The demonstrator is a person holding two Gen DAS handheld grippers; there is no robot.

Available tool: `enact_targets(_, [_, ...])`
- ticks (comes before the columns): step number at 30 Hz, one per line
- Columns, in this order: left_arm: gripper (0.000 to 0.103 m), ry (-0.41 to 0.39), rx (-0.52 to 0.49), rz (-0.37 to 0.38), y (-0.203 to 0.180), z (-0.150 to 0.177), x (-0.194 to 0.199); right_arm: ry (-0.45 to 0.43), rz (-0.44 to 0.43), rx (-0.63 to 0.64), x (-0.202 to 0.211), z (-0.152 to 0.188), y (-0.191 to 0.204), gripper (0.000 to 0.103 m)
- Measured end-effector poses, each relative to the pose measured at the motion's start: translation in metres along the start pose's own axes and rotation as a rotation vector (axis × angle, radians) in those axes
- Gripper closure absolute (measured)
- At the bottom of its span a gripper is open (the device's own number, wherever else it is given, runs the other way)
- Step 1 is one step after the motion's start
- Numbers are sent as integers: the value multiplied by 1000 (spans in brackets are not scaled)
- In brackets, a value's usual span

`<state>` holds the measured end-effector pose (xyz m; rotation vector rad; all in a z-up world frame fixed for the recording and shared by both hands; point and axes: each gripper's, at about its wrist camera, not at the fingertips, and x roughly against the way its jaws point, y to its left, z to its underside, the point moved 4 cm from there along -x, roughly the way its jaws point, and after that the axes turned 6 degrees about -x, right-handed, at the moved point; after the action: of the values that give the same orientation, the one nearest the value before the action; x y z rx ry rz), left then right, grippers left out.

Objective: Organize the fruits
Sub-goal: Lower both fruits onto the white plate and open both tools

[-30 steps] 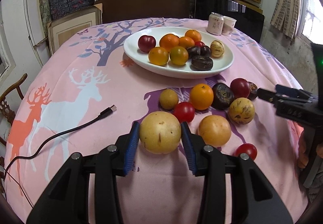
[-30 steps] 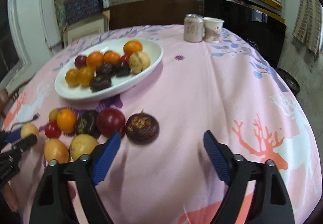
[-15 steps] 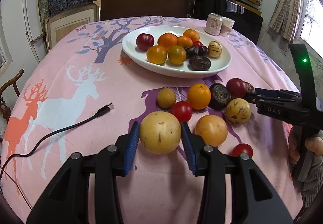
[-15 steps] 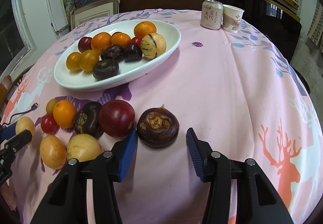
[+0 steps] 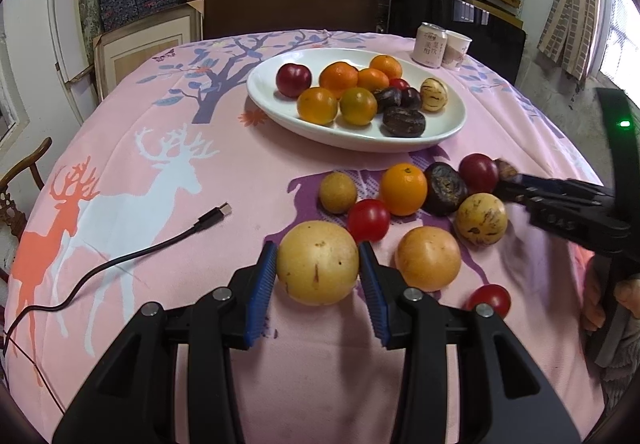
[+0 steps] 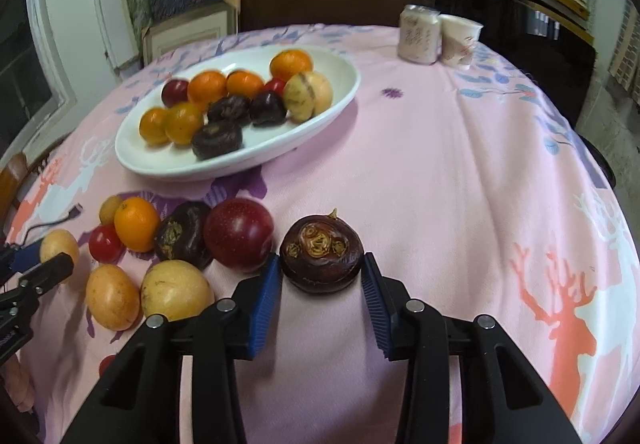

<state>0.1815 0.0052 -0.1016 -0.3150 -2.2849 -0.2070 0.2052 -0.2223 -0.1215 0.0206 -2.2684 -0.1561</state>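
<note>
L gripper (image 5: 318,272) has its blue pads pressed on both sides of a big yellow fruit (image 5: 317,263), so it's clamped on it, w/ the fruit's underside at or just off the pink tablecloth (image 5: 168,132); can't tell which. R gripper (image 6: 322,276) brackets the dark brown fruit (image 6: 321,253): left pad touching its flank, right pad at or nearly at the other side, so it looks closed on it, fruit on the cloth. Key relation: the white plate (image 5: 448,132) lies straight ahead of and beyond both grippers, across the loose cluster of fruit. For the L, the red tomato (image 5: 368,219) and orange (image 5: 403,189) sit betw. its fruit and the plate, so a lift-then-forward path seems needed. For the R, the plate is forward-left; the red plum (image 6: 239,234) sits just beside its left finger. R gripper looks nearer the plate's open front end.
</note>
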Motion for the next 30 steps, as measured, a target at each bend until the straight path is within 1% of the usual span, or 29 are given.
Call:
enact_targets(3, [62,-5,15,-8,4,-1,0,-46,-8,-40,13,-3,-9,61])
enact_targets(8, [62,-5,25,11,5,-7,0,-54,-26,-80,18,-4,-18,61])
enact_targets(10, [62,-13,37,23,7,-19,0,-61,-28,-83,20,-5,-19,61])
enact_targets(14, [62,-41,35,9,11,-56,-5,-92,-69,-98,30,-10,-18,61])
enact_targets(16, [62,-50,42,4,13,-73,-10,-100,-88,-102,35,-17,-17,61])
enact_targets(19, [62,-66,71,1,19,-97,-20,-107,-120,-97,41,-38,-11,61])
enact_targets(21, [62,-74,86,-20,24,-110,-27,-122,-114,-76,43,-53,-4,61])
enact_targets(23, [62,-86,90,-62,28,-123,-36,-134,-106,-49,40,-70,6,61])
enact_targets(26, [62,-86,111,-74,33,-133,-48,-139,-114,-28,29,-88,20,61])
enact_targets(30, [62,-86,115,-68,36,-143,-65,-132,-134,-38,11,-97,32,61])
